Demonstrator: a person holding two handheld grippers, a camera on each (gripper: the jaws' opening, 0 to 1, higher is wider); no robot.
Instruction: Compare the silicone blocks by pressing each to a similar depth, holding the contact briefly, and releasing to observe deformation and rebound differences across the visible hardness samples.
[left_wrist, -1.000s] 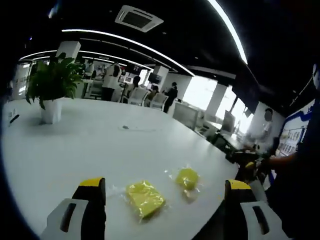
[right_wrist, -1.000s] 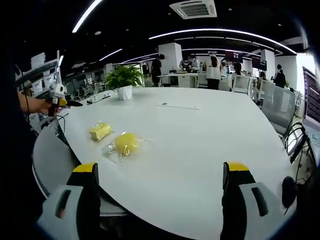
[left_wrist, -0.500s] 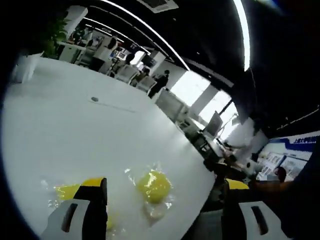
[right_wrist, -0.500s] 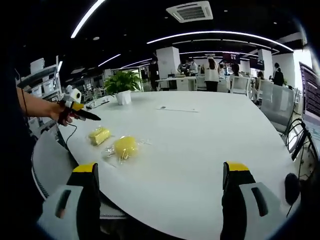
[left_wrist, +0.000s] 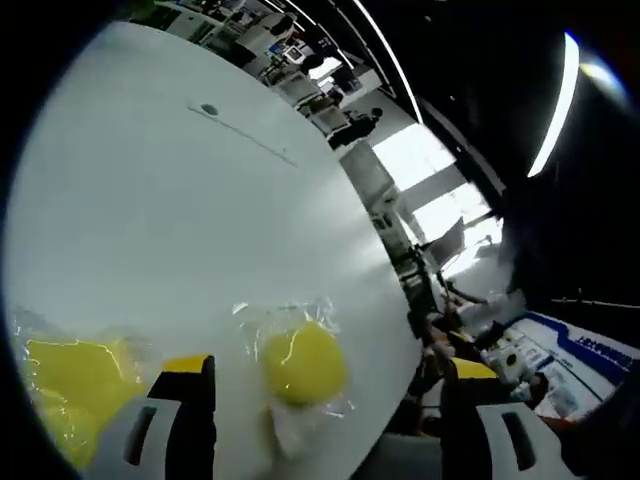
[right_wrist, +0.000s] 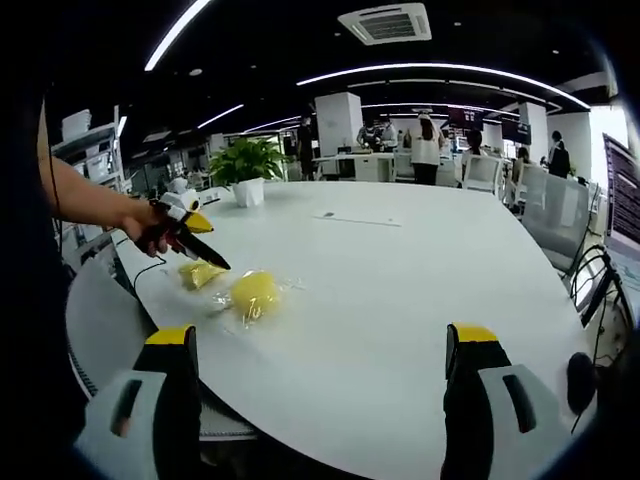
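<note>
Two yellow silicone blocks in clear wrap lie near the white table's near edge. In the left gripper view the round block (left_wrist: 303, 365) sits between and just ahead of my open left gripper (left_wrist: 330, 405). The square block (left_wrist: 68, 385) lies off to the left, beside the left jaw. The right gripper view has the round block (right_wrist: 254, 293) and the square block (right_wrist: 200, 273) at the left. A hand holds the left gripper (right_wrist: 205, 245) slanting down just over the square block. My right gripper (right_wrist: 325, 375) stands open at the table's edge, well short of both blocks.
The white table (right_wrist: 400, 280) stretches far back, with a potted plant (right_wrist: 247, 165) at its far left and a small dark mark (left_wrist: 208, 109) mid-table. Chairs, desks and several people stand beyond. The table's edge (left_wrist: 400, 340) runs close to the round block.
The left gripper has come down and forward over the blocks, so both now loom larger in its view. The right gripper has hardly moved.
</note>
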